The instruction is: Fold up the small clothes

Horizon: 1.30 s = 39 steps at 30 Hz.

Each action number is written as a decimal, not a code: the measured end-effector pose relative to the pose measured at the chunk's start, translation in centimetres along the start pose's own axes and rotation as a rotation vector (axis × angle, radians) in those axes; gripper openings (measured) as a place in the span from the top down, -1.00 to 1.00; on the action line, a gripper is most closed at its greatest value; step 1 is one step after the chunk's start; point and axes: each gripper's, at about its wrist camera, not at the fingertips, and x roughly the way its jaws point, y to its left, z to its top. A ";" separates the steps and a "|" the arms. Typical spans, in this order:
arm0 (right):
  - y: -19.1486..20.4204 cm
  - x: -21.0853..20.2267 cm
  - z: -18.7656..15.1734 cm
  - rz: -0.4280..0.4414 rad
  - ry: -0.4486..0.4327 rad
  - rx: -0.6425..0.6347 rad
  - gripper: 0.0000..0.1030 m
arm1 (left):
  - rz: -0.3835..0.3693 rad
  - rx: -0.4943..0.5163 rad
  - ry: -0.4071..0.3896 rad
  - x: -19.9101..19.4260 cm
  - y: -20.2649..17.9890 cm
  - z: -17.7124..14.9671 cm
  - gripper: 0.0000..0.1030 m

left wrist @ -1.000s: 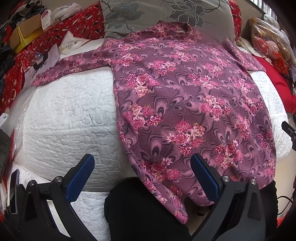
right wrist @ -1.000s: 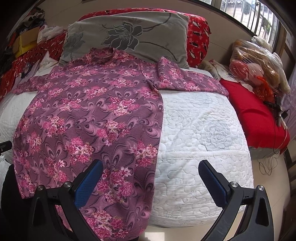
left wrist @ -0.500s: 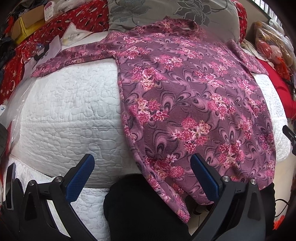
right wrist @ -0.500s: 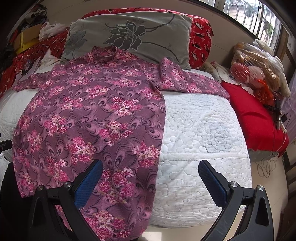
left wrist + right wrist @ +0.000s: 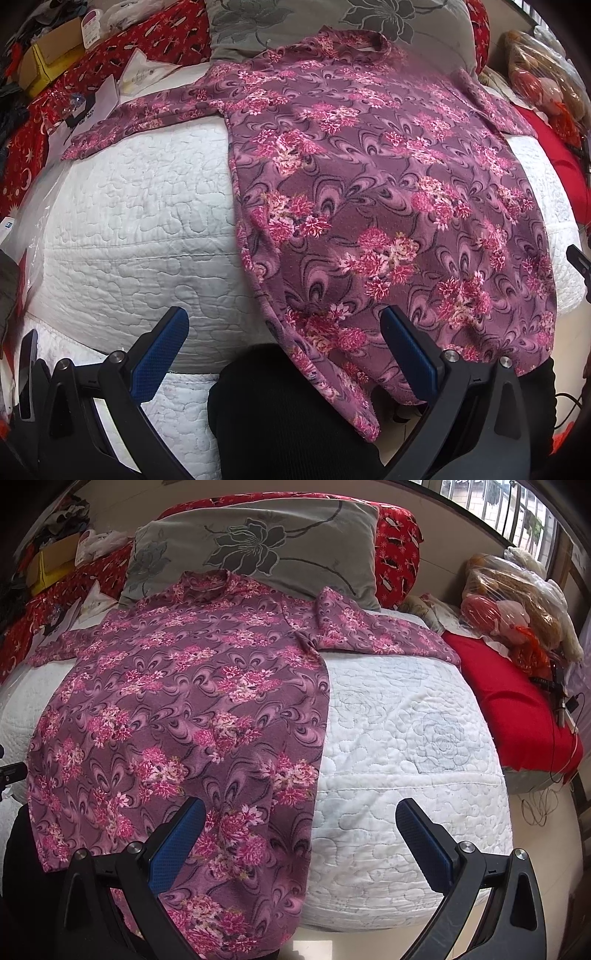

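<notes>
So we see the purple floral long-sleeved top (image 5: pixel 388 206) spread flat on the white quilted mattress (image 5: pixel 406 760), hem hanging off the near edge, no fold made. Left gripper (image 5: pixel 284 354) and right gripper (image 5: pixel 301 840) hover wide, empty; all folding remains.

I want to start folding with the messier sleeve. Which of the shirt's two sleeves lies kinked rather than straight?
The right sleeve, beside the grey pillow, bends at the shoulder; the left sleeve runs straight.
</notes>
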 end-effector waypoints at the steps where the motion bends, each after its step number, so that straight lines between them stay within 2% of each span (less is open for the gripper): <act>1: -0.1 0.1 -0.1 0.001 0.003 0.003 -0.98 | -0.003 -0.003 0.005 0.1 0.1 0.0 -1.00; 4: -0.6 0.6 -0.5 0.002 0.026 0.007 -0.98 | -0.017 -0.042 0.033 0.6 1.2 0.2 -1.00; 7: -1.5 1.5 -1.4 0.007 0.073 0.020 -0.98 | -0.035 -0.121 0.085 1.6 3.3 0.3 -1.00; 10: -2.7 2.6 -2.9 0.046 0.139 0.059 -0.98 | -0.067 -0.172 0.147 2.8 4.4 0.0 -1.00; 14: -3.5 3.9 -4.5 0.156 0.214 0.132 -0.97 | -0.132 -0.152 0.205 3.9 3.1 -0.7 -1.00; 15: -3.7 4.3 -4.9 0.211 0.236 0.159 -0.97 | -0.145 -0.140 0.215 4.1 2.6 -0.8 -1.00; 17: -3.4 5.0 -5.4 0.276 0.269 0.186 -0.95 | -0.183 -0.113 0.236 4.6 1.4 -1.0 -0.90; 18: -3.2 5.3 -5.6 0.297 0.277 0.191 -0.93 | -0.201 -0.107 0.242 4.7 1.0 -1.1 -0.53; 19: -3.0 5.6 -5.8 0.334 0.291 0.199 -0.82 | -0.217 -0.096 0.258 4.9 0.5 -1.1 0.17; 21: -2.8 5.9 -6.0 0.393 0.308 0.217 -0.53 | -0.232 -0.079 0.310 5.5 -0.1 -1.3 0.95; 24: -2.9 5.7 -6.0 0.490 0.304 0.253 0.29 | -0.252 -0.109 0.298 4.8 0.8 -1.6 0.95; 25: -2.9 5.2 -5.9 0.513 0.287 0.251 0.76 | -0.269 -0.125 0.291 4.4 1.4 -1.8 0.95; 26: -2.9 4.6 -5.7 0.514 0.266 0.240 0.88 | -0.297 -0.155 0.280 3.6 2.2 -1.8 0.95; 29: -3.0 2.1 -4.9 0.507 0.184 0.201 0.91 | -0.346 -0.218 0.238 1.0 4.5 -2.3 0.95; 34: -4.2 -3.3 -3.3 0.533 0.044 0.206 0.92 | -0.426 -0.312 0.152 -4.2 8.3 -2.7 0.95; 37: -4.7 -5.0 -3.0 0.538 0.015 0.223 0.92 | -0.416 -0.317 0.157 -4.5 9.2 -2.7 0.95; 39: -5.1 -4.7 -3.5 0.528 0.039 0.226 0.94 | -0.373 -0.320 0.192 -3.5 10.0 -3.7 0.94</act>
